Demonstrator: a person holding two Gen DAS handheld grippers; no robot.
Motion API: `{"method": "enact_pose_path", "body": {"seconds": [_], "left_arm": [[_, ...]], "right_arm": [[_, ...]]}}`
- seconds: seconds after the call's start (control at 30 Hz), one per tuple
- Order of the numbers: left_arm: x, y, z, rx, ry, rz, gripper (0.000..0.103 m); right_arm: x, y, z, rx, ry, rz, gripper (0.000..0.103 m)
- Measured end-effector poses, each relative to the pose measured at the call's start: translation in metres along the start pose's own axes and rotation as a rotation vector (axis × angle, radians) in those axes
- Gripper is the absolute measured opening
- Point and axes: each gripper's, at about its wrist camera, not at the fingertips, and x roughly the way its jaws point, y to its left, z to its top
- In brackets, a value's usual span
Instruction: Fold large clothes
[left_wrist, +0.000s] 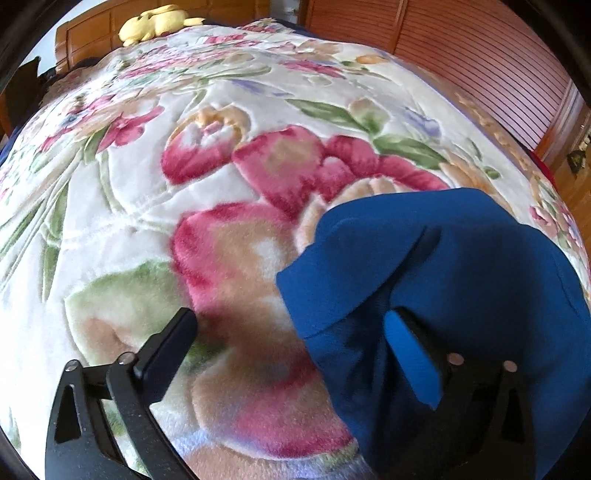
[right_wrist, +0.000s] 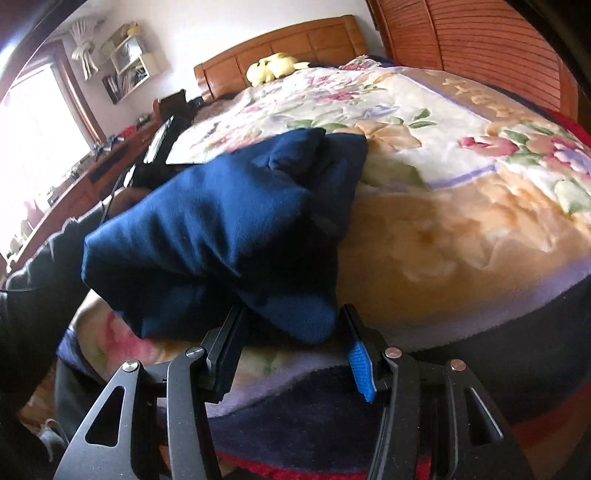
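Daylight glares white through the wood-framed window (right_wrist: 40, 147) at left. Fisheye edges curve darkly. The folded navy blue fleece garment (right_wrist: 207, 236) looks motion-blurred.

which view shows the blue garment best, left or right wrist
Right wrist: the bundled blue garment lies whole on the floral blanket, just past the open right gripper. The left wrist view shows only one edge of it, cut off at the frame, covering one finger of the open left gripper.

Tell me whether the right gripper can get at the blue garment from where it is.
Probably yes: the right gripper is open, and a bulge of the blue garment lies between its fingers, nothing blocking.
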Motion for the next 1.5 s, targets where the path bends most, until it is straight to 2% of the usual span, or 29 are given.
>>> {"method": "enact_pose_path", "body": {"seconds": [0.13, 0.27, 0.33, 0.4, 0.43, 0.5, 0.53, 0.57, 0.63, 0.8, 0.93, 1.1, 1.13, 1.4, 1.5], "left_arm": [[-0.005, -0.004, -0.001, 0.007, -0.011, -0.040, 0.081], [-0.007, -0.006, -0.001, -0.010, -0.019, -0.130, 0.049], [-0.008, -0.008, 0.000, -0.009, -0.023, -0.122, 0.045], [-0.012, -0.012, 0.000, 0.003, -0.030, -0.110, 0.029], [-0.014, -0.013, 0.000, 0.009, -0.032, -0.104, 0.026], [-0.024, -0.021, 0.002, 0.036, -0.040, -0.077, 0.016], [-0.029, -0.022, 0.003, 0.042, -0.045, -0.068, 0.015], [-0.037, -0.026, 0.005, 0.051, -0.061, -0.058, 0.014], [-0.055, -0.036, 0.009, 0.065, -0.095, -0.042, 0.013], [-0.103, -0.087, 0.029, 0.141, -0.176, -0.047, 0.012], [-0.121, -0.148, 0.052, 0.208, -0.224, -0.071, 0.012], [-0.107, -0.232, 0.088, 0.246, -0.254, -0.146, 0.012], [-0.101, -0.258, 0.098, 0.263, -0.258, -0.167, 0.012], [-0.056, -0.431, 0.156, 0.356, -0.281, -0.308, 0.012], [-0.042, -0.475, 0.165, 0.388, -0.265, -0.350, 0.012]], "right_arm": [[-0.017, 0.005, 0.001, -0.010, -0.053, 0.001, 0.053], [-0.015, -0.001, 0.003, 0.000, -0.047, 0.005, 0.053], [0.000, -0.002, 0.004, -0.005, -0.013, -0.006, 0.053], [0.016, -0.003, 0.007, 0.013, 0.027, 0.022, 0.053], [0.021, -0.003, 0.007, 0.026, 0.036, 0.047, 0.053], [0.026, -0.004, 0.008, 0.023, 0.031, 0.072, 0.044], [0.025, -0.004, 0.008, 0.026, 0.020, 0.096, 0.033], [0.022, -0.006, 0.009, 0.033, 0.007, 0.116, 0.026], [0.017, -0.008, 0.013, 0.022, -0.035, 0.123, 0.020], [-0.011, -0.020, 0.033, -0.017, -0.156, 0.101, 0.016], [-0.046, -0.060, 0.051, -0.007, -0.255, 0.042, 0.016], [-0.096, -0.131, 0.067, -0.035, -0.331, -0.126, 0.015], [-0.106, -0.145, 0.069, -0.044, -0.338, -0.168, 0.015], [-0.171, -0.265, 0.089, -0.023, -0.361, -0.463, 0.014], [-0.192, -0.300, 0.090, 0.005, -0.378, -0.557, 0.014]]}}
